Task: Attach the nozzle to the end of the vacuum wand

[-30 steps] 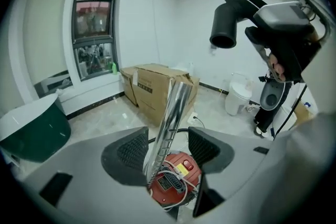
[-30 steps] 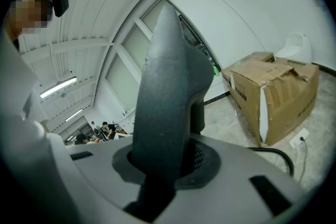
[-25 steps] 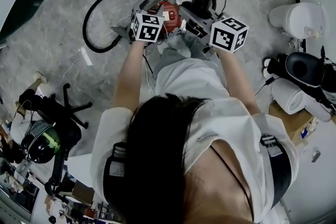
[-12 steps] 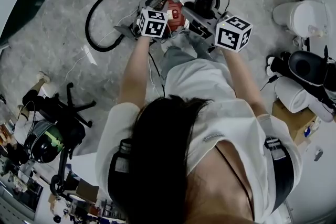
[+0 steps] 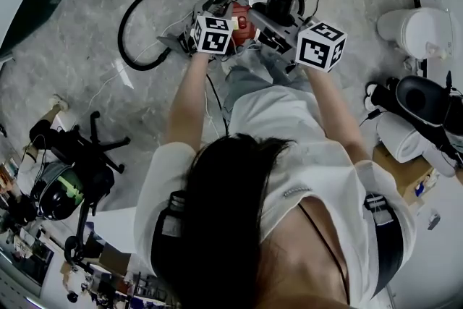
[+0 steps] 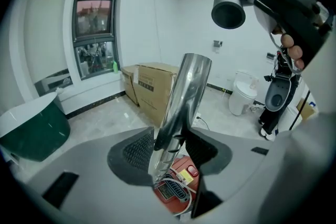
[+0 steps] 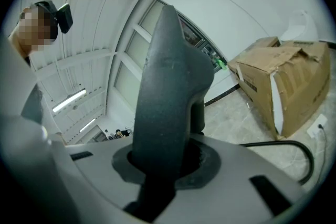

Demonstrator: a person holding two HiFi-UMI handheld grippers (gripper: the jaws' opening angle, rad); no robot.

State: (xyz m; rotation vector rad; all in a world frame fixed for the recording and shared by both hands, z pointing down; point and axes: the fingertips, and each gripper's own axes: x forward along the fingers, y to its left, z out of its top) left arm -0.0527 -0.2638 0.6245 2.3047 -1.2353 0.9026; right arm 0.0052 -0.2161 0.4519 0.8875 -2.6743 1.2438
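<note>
In the left gripper view the chrome vacuum wand [image 6: 185, 93] rises between the pads of my left gripper [image 6: 169, 140]. Its jaws are closing and both pads touch the tube. The red vacuum body [image 6: 176, 189] sits just below them. My right gripper [image 7: 163, 165] is shut on the dark grey nozzle [image 7: 169, 93], which stands upright in its jaws. From the left gripper view the nozzle [image 6: 229, 7] hangs above and to the right of the wand's top end, apart from it. In the head view both grippers, left [image 5: 217, 18] and right [image 5: 283, 22], are close together over the vacuum [image 5: 243, 19].
A black hose [image 5: 143, 5] loops over the marble floor to the left of the vacuum. Cardboard boxes [image 6: 151, 91] stand by the wall behind. A white bin [image 5: 412, 27] and another vacuum [image 5: 423, 98] are at the right, a black chair base [image 5: 79, 155] at the left.
My left gripper has shifted slightly right, closer to the red vacuum body and the wand. The right gripper and its nozzle have stayed nearly still.
</note>
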